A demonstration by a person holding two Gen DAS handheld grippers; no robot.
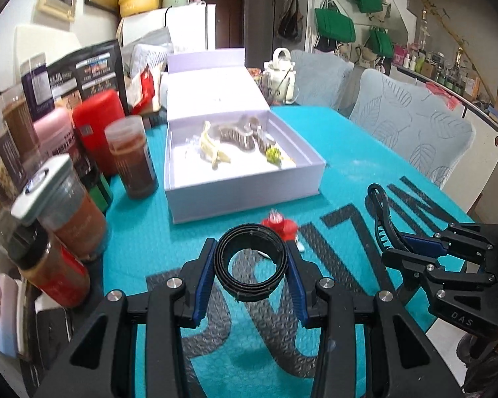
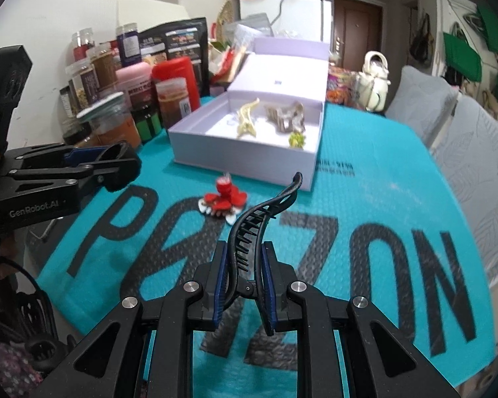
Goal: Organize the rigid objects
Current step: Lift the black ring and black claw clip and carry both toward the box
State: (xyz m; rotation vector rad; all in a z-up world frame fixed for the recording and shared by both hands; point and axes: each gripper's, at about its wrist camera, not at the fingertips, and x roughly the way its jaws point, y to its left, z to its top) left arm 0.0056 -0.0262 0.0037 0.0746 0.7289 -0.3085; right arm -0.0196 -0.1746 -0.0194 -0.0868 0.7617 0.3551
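Lavender box (image 1: pixel 245 179) lies straight ahead past both your loads: left gripper (image 1: pixel 250 263) clamps the ring (image 1: pixel 250 260), right gripper (image 2: pixel 245 265) pinches the clip (image 2: pixel 252 232) lengthwise.

The right gripper (image 2: pixel 242 265) held a black hair clip (image 2: pixel 259 219) between its blue-padded fingers (image 2: pixel 220 285), above the teal mat (image 2: pixel 365 179) on the table. Beyond it lay a red flower ornament (image 2: pixel 224 199), and farther off an open lavender box (image 2: pixel 249 152). The left gripper (image 2: pixel 116 165) reached in from the left.
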